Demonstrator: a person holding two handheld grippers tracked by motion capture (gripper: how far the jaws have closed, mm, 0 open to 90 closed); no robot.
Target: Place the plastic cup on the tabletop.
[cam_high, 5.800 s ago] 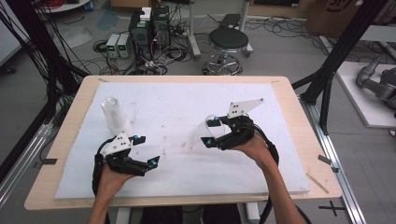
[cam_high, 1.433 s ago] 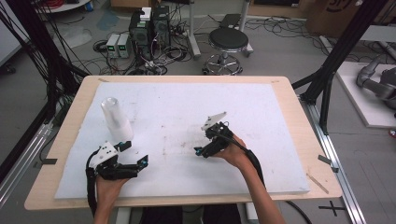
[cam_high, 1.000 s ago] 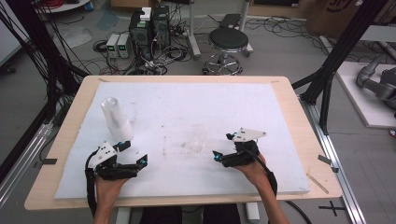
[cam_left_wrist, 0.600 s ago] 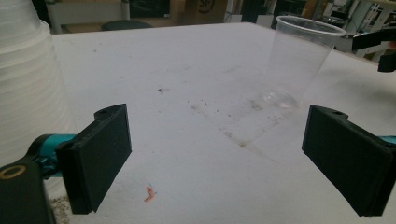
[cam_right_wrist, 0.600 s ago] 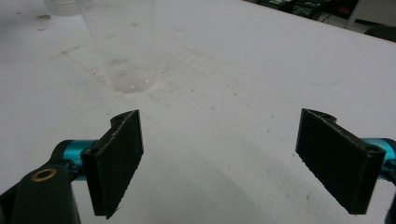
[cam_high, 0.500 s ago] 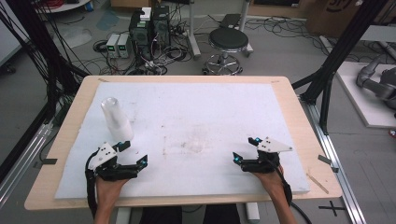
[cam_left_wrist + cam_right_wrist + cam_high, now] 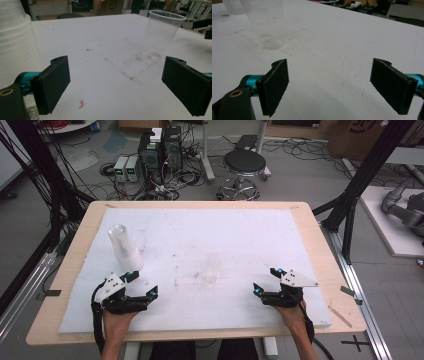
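Observation:
A stack of clear plastic cups (image 7: 125, 248) stands upright at the left of the white mat (image 7: 230, 235); it looms at the left edge of the left gripper view (image 7: 15, 42). A single clear cup (image 7: 162, 35) stands upright near the mat's middle, and it appears faintly in the high view (image 7: 212, 271) and at the upper left of the right gripper view (image 7: 265, 25). My left gripper (image 7: 143, 284) (image 7: 117, 85) is open just in front of the stack, holding nothing. My right gripper (image 7: 266, 280) (image 7: 332, 82) is open near the front right, well apart from the single cup.
The mat covers most of a wooden table (image 7: 320, 250). The mat bears dark smudges (image 7: 132, 75) around its middle and a tiny red scrap (image 7: 82, 103) near my left gripper. Beyond the table stand a stool (image 7: 245, 162) and electronics boxes (image 7: 160, 150) on the floor.
My right gripper has drawn away from the single cup at the mat's middle, to the right and toward the front edge, empty. The left gripper has hardly moved in the last second.

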